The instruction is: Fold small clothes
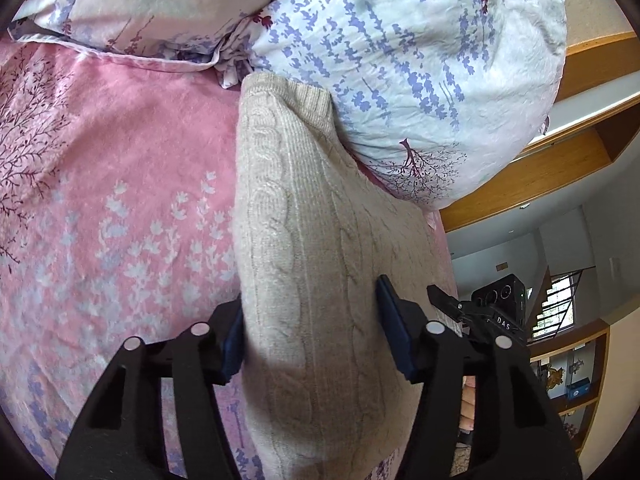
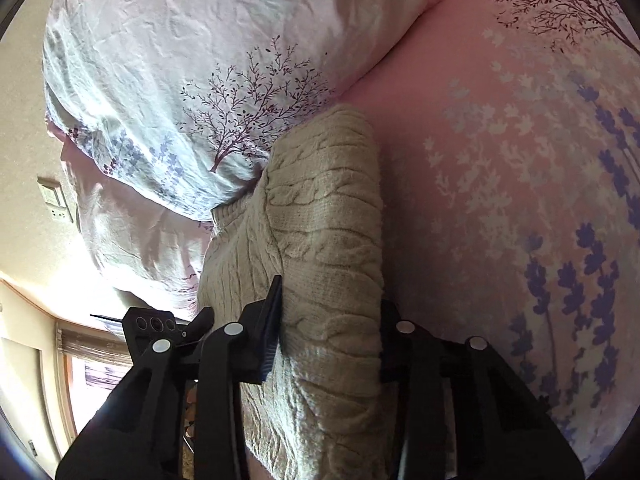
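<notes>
A beige cable-knit sweater lies folded into a thick bundle on the pink floral bed sheet. My left gripper is shut on one side of the bundle, its blue pads pressing the knit from both sides. In the right wrist view the same sweater runs between the fingers of my right gripper, which is shut on its other side. The far end of the sweater touches a pillow. The other gripper's black body shows beyond the sweater.
A white floral pillow lies just beyond the sweater, with a second pillow to its left. The pillow also shows in the right wrist view. The bed edge, wooden shelves and a wall are at the side.
</notes>
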`<state>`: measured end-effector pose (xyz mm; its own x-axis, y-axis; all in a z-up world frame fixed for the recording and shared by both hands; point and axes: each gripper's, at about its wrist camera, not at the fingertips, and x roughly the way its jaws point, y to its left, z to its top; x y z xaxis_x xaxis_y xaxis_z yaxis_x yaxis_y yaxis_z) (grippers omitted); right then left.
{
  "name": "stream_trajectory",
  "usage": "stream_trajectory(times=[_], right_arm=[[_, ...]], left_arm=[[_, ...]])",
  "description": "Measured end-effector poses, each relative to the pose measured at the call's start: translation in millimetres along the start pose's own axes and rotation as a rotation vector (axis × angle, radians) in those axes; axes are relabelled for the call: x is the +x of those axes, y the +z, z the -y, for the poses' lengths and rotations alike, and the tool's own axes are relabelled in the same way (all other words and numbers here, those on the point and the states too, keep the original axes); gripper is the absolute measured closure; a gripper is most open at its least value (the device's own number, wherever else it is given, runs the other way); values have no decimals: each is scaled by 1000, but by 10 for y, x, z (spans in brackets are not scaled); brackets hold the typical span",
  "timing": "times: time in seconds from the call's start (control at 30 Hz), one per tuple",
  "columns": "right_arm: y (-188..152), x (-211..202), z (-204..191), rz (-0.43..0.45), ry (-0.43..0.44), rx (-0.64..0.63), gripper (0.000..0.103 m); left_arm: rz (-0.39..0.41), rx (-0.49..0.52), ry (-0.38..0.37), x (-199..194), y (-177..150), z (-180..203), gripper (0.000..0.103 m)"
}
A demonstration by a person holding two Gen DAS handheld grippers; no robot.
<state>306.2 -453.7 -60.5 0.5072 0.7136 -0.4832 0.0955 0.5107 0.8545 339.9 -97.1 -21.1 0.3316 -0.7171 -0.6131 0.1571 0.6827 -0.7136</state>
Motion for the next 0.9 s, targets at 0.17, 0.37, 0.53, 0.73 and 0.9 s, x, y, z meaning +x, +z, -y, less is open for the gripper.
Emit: stream_trajectory(times=[0.17,0.37,0.53,0.73,0.9], right_arm=[[-126,-56,-295,46,30,-70,73],[-364,212,-872,13,32,-224,74],[-578,687,-1205,-36,39,-325,75],[-695,1174,-1111,-71,-72,-283,71],[-655,974,-1053,-80,-82,-257,62]], left_arm=[[13,37,-35,-196,-36,11,66],[73,95,-10,-853,-133,-46,66],[117,61,37,-1426,-171,-451,65],[94,-30,108,-1431,-129,-1054,56],[129,59,178,-1511,-106,-817,55]])
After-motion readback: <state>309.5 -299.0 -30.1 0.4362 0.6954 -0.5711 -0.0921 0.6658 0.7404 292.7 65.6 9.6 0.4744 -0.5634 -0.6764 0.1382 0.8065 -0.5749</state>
